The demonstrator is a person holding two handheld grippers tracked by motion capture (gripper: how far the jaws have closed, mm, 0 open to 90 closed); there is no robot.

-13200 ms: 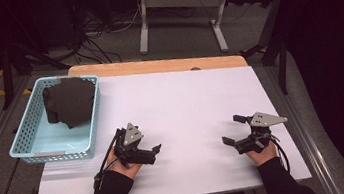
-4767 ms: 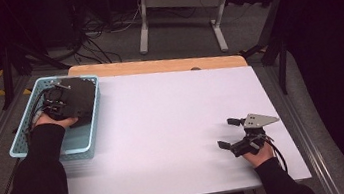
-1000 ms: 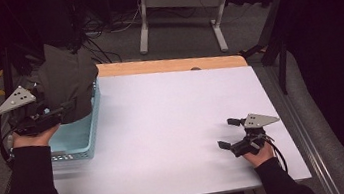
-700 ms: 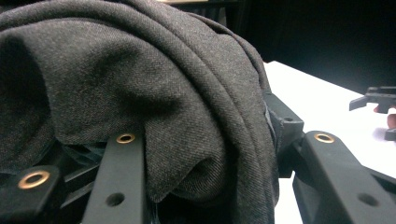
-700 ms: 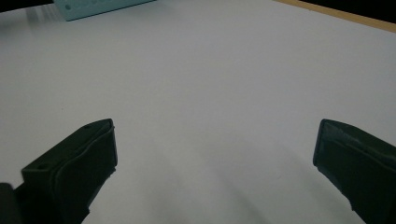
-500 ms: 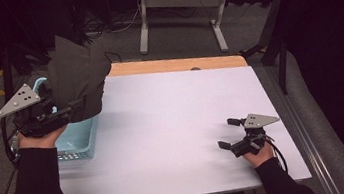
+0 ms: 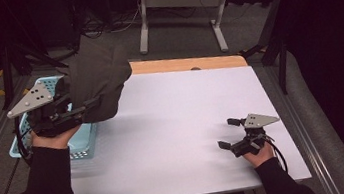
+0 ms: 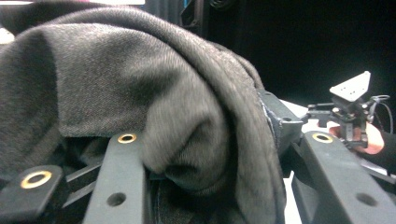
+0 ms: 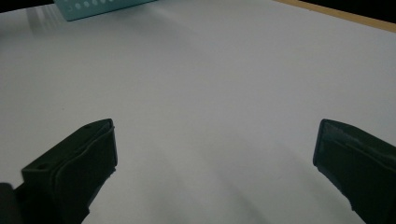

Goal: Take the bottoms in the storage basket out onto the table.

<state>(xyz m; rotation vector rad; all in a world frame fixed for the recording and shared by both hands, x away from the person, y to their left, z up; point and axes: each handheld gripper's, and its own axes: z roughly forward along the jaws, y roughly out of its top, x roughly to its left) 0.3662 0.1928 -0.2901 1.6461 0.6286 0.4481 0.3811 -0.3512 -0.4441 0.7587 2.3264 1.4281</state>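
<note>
A dark grey cloth point(image 7: 100, 81) hangs bunched above the table's left edge, and my left gripper point(image 7: 83, 108) is shut on its lower part. In the left gripper view the cloth point(image 8: 163, 93) bulges between the two black jaws of that gripper point(image 8: 219, 154) and hides their tips. A light blue basket point(image 7: 82, 139) sits below and behind my left hand. My right gripper point(image 7: 228, 133) rests on the white table point(image 7: 172, 112) at the near right, open, with nothing between its jaws point(image 9: 215, 154).
The basket's rim point(image 9: 102, 7) shows at the top left of the right gripper view. A wooden strip point(image 7: 186, 64) runs along the table's far edge. Beyond it stand a desk frame point(image 7: 178, 5) and cables on the floor. Metal rails flank the table.
My left hand has carried the cloth upward and to the right, from over the basket toward the table. The right gripper has stayed where it was.
</note>
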